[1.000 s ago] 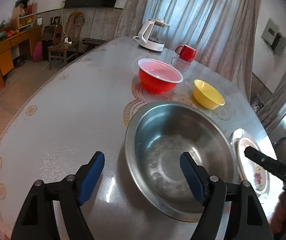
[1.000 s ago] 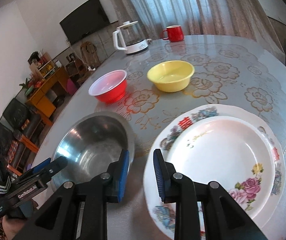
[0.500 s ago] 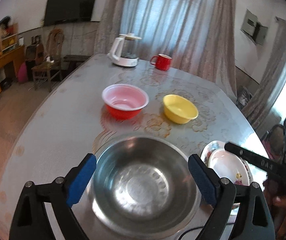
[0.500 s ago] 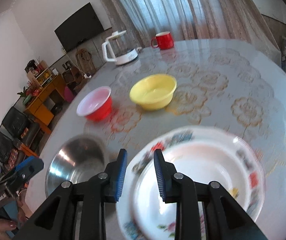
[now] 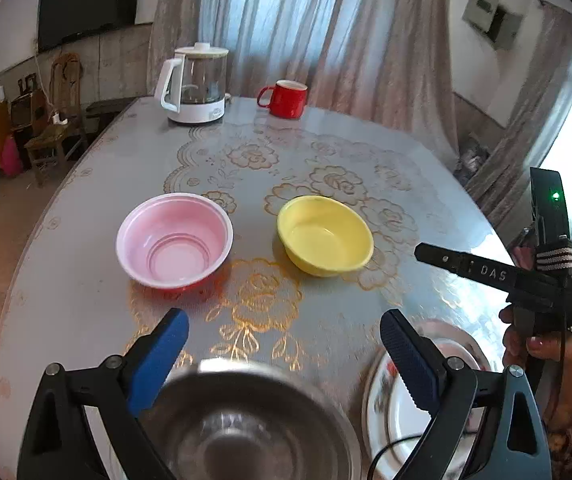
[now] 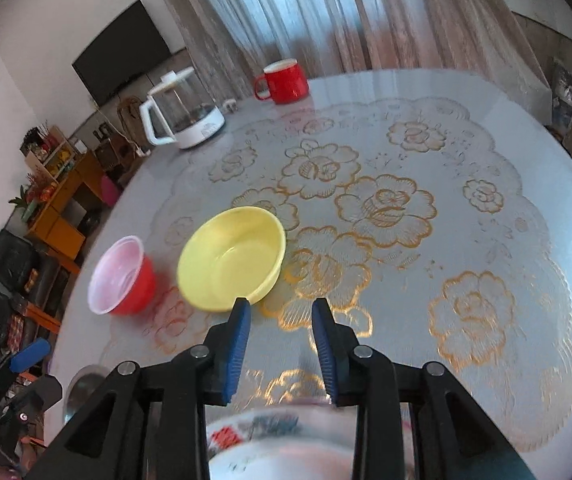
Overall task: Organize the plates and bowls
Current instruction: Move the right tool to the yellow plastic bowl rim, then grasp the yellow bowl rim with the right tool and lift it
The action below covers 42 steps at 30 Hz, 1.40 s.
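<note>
Nearest to us, the steel bowl [image 5: 245, 428] sits at the bottom edge of the left wrist view, partly below the left gripper [image 5: 281, 356]. Its jaws have just been opening and now stand wide, released, with nothing between the pads. A second ago this bowl filled the view and one pad hung over its hollow; now only its far rim shows, so we judge that the left gripper has let go and pulled back and up.

Just to the right lies the floral plate [image 5: 398, 412], with a smaller white plate nested in it. In the right wrist view the same plates [image 6: 269, 436] are a blurred strip under the right gripper [image 6: 281, 344]. Its jaws have just been widening a little and stand narrowly apart over bare desk [image 6: 466, 208], holding nothing. A second ago the plates filled that view, so the right gripper too has left them. A hand [image 5: 542, 344] carries this gripper at the right edge of the left view.

Farther out stand the red bowl [image 5: 173, 240], pale pink inside, and beside it but apart the yellow bowl [image 5: 324, 236]. Both are upright and untouched.

At the far edge are the glass kettle [image 5: 193, 84] and the red mug [image 5: 286, 98].

We read the steel bowl and plates as placed. The two small bowls remain to be sorted, and the right gripper points nearly at the yellow one.
</note>
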Available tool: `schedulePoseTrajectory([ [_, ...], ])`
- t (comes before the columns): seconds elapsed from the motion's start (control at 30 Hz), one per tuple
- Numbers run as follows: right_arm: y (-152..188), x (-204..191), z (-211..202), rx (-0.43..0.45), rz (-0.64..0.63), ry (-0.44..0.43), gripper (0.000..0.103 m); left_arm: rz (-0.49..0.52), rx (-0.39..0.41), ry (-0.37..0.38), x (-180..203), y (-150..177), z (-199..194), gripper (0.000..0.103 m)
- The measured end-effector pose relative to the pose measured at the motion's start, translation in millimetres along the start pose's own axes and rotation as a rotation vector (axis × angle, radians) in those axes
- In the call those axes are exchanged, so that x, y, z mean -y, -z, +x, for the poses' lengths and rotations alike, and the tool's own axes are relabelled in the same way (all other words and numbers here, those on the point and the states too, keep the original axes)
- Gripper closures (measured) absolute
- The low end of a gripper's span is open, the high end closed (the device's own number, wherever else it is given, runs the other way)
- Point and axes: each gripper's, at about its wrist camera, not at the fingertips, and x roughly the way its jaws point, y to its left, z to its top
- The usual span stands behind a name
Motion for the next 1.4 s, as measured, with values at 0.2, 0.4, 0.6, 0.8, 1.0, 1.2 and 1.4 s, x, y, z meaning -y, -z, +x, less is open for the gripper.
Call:
schedulePoseTrajectory([
  [0.2,-21.1,11.4,45.3,-0.085,0.076,-0.032,0.072,-0.032,-0.031,0.016,3.1,-23.4,33.2,0.008],
  [0.4,-34.0,12.5,83.2,-0.141,0.101,-0.016,0.072,-0.019,-0.060,-0.004,3.1,-36.4,58.3,0.009],
  [0.6,-38.0,7.3,98.9,-0.155,0.072,-0.029,0.083,-0.044,-0.090,0.003,1.0,-41.9,79.6,0.016],
  [0.8,-36.2,2.8,98.5,-0.156,0.033,-0.022,0.093,-0.046,-0.122,-0.003,5.0,-45.2,101.4,0.027],
  [1.0,-31.4,10.1,94.4,-0.164,0.027,-0.017,0.093,-0.035,-0.133,0.007,13.4,-49.6,116.7,0.035],
  [1.2,-29.5,11.5,92.9,-0.164,0.028,-0.012,0.093,-0.020,-0.160,-0.001,19.2,-53.4,133.5,0.052],
  [1.4,-27.3,13.7,89.3,-0.161,0.026,-0.010,0.092,-0.015,-0.189,-0.004,20.1,-51.5,143.6,0.074],
])
